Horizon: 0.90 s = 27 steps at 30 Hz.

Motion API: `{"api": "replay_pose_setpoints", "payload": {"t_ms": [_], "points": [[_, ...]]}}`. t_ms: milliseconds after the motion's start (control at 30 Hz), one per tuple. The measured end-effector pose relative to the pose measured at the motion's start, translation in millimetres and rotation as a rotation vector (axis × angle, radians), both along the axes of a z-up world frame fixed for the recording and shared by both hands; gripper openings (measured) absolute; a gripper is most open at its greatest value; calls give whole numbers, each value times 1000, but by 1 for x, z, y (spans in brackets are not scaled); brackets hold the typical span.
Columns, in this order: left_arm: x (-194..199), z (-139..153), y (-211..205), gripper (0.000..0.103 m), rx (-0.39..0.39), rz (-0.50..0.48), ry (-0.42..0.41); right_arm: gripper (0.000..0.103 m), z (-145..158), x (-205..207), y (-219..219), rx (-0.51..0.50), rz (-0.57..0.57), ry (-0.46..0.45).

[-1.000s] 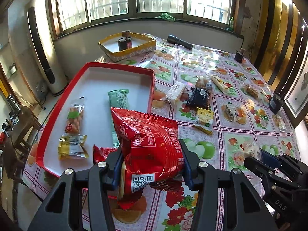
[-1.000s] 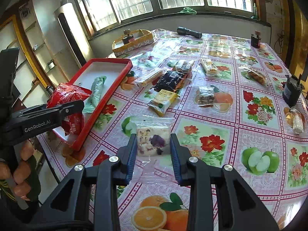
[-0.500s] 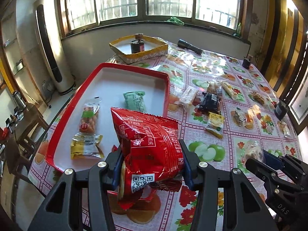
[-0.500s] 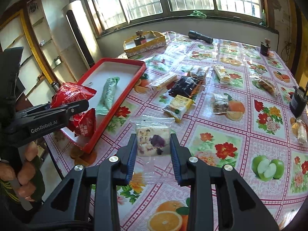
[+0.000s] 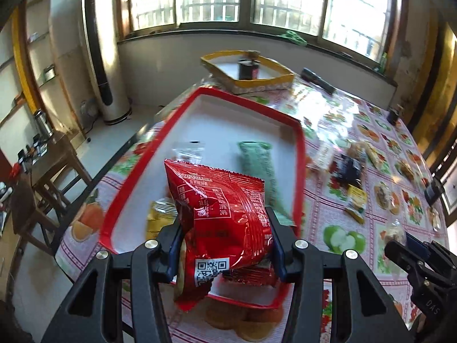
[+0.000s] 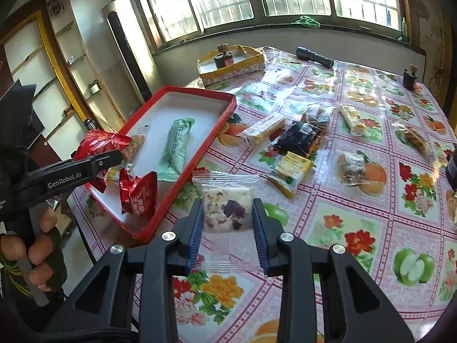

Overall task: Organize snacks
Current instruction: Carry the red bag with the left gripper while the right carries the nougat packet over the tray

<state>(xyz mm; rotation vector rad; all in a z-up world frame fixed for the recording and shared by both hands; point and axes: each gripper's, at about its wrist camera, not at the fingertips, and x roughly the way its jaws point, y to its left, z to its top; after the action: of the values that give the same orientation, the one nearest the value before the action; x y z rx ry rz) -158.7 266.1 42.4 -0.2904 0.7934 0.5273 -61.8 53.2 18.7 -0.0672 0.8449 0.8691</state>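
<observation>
Red foil snack bag [image 5: 225,214] is clamped between the pads of the left gripper [image 5: 225,245], held above the near end of the red tray [image 5: 298,148]. In the tray, a green packet [image 5: 257,163] lies at 1 o'clock from the bag. Right gripper [image 6: 228,223] is closed narrow on a clear-wrapped nougat square [image 6: 227,208], over the floral tablecloth [image 6: 357,228], with the tray at its 10 o'clock.
</observation>
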Motion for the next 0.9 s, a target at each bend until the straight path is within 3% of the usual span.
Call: {"api": "replay_pose_setpoints", "payload": {"t_ms": [467, 900], "points": [[15, -2, 32, 50, -6, 37, 7, 35, 1, 21, 58, 24, 61, 27], [59, -13, 50, 50, -18, 37, 54, 35, 3, 77, 134, 63, 83, 81]]}}
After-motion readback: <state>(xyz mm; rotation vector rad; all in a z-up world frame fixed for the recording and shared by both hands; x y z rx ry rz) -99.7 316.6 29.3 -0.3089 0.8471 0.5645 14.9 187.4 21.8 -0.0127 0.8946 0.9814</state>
